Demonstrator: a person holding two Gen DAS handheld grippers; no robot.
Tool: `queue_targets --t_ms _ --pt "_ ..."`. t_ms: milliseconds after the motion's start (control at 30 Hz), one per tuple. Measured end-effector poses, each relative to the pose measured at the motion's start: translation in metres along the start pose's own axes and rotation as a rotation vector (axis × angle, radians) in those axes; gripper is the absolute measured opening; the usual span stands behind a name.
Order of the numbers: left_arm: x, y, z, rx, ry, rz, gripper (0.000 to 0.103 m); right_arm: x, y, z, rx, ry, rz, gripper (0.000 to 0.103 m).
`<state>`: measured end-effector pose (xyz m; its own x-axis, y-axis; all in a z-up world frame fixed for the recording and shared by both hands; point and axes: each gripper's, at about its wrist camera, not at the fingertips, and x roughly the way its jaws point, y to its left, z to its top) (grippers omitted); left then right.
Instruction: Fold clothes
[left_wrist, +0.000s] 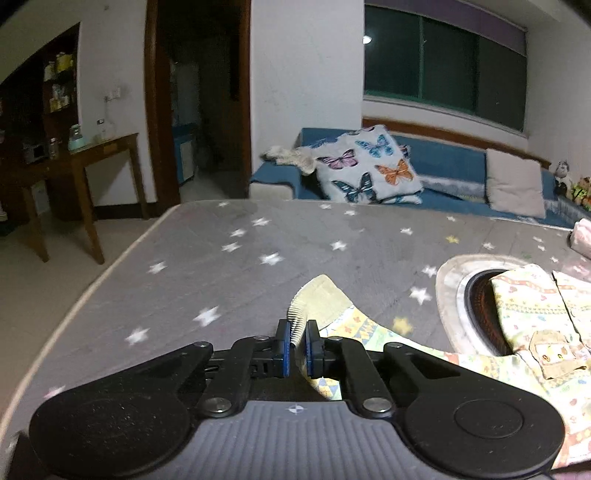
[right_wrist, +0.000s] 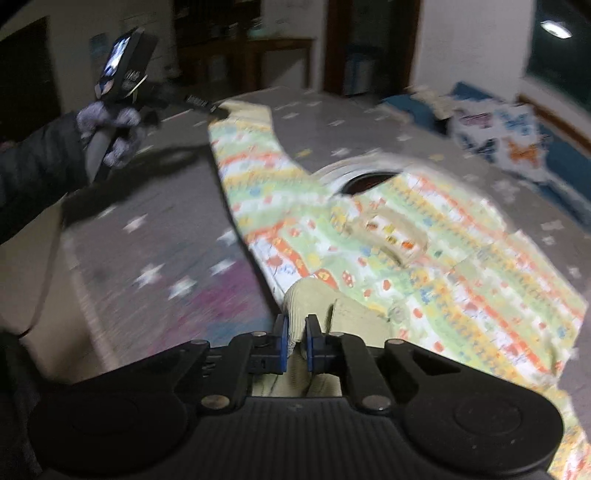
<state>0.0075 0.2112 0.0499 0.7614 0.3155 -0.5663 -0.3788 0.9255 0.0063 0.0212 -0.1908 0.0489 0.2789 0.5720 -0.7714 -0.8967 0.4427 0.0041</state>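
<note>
So both grippers have a bit of the same patterned garment (right_wrist: 424, 240) pinched, a small colourful top spread over a grey star-print table cover (left_wrist: 221, 266). In the left wrist view, the left gripper (left_wrist: 297, 338) sits bottom centre with its blue pads nearly together, clamped on the ribbed beige cuff (left_wrist: 295, 317) of one sleeve. That sleeve trails off to the lower right of the frame, where the rest of the garment lies partly over a round opening (left_wrist: 476, 295) in the table.

Right wrist view is pretty smeared, so take the details loosely. The right gripper (right_wrist: 296, 341), bottom centre again, has its jaws narrow too, squeezing another ribbed beige cuff (right_wrist: 299, 306). The garment fans out from there toward the middle and right of the frame, with a beige chest pocket (right_wrist: 388, 229) roughly mid-frame. The other sleeve stretches up to the upper left, where a gloved hand (right_wrist: 110, 129) holds the left gripper onto its end.

Background stuff: a butterfly-print cushion (left_wrist: 369, 166) on a blue sofa (left_wrist: 454, 162) at upper right, and a wooden side table (left_wrist: 85, 173) at far left.
</note>
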Motion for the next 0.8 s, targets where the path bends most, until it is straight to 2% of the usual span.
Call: queue_targets --t_ms 100,133,167,233,333,367,400,467,500,567,700,800 --pt "-0.009 0.014 -0.011 -0.012 0.061 0.011 0.009 0.002 0.006 -0.008 -0.018 0.028 0.061 0.019" --pt "-0.009 0.018 -0.015 -0.014 0.086 0.008 0.009 -0.001 0.007 -0.008 -0.021 0.022 0.072 0.027" --pt "-0.009 0.02 -0.018 -0.011 0.107 0.008 0.012 -0.003 0.007 -0.008 -0.024 0.016 0.082 0.03" --pt "-0.008 0.019 -0.019 0.005 0.126 0.03 0.018 -0.013 0.001 -0.006 -0.009 -0.002 0.091 0.03" --pt "-0.011 0.01 -0.01 0.028 0.093 0.031 0.024 -0.03 -0.017 0.0 0.054 -0.042 0.069 0.032" --pt "-0.013 0.004 -0.006 0.035 0.078 0.023 0.035 -0.033 -0.026 0.0 0.082 -0.054 0.049 0.034" --pt "-0.013 -0.003 -0.003 0.047 0.065 0.003 0.039 -0.036 -0.035 0.0 0.109 -0.063 0.02 0.035" --pt "-0.013 -0.019 0.004 0.078 0.044 -0.045 0.041 -0.038 -0.054 -0.001 0.152 -0.076 -0.044 0.036" --pt "-0.011 -0.03 0.008 0.094 0.037 -0.069 0.045 -0.039 -0.064 -0.002 0.177 -0.084 -0.081 0.037" --pt "-0.005 -0.054 0.015 0.123 0.029 -0.136 0.049 -0.039 -0.082 -0.005 0.23 -0.091 -0.136 0.042" --pt "0.02 -0.102 0.023 0.169 0.053 -0.252 0.053 -0.029 -0.125 -0.015 0.337 -0.096 -0.264 0.049" --pt "0.043 -0.138 0.027 0.196 0.08 -0.31 0.053 -0.02 -0.15 -0.02 0.412 -0.099 -0.307 0.049"
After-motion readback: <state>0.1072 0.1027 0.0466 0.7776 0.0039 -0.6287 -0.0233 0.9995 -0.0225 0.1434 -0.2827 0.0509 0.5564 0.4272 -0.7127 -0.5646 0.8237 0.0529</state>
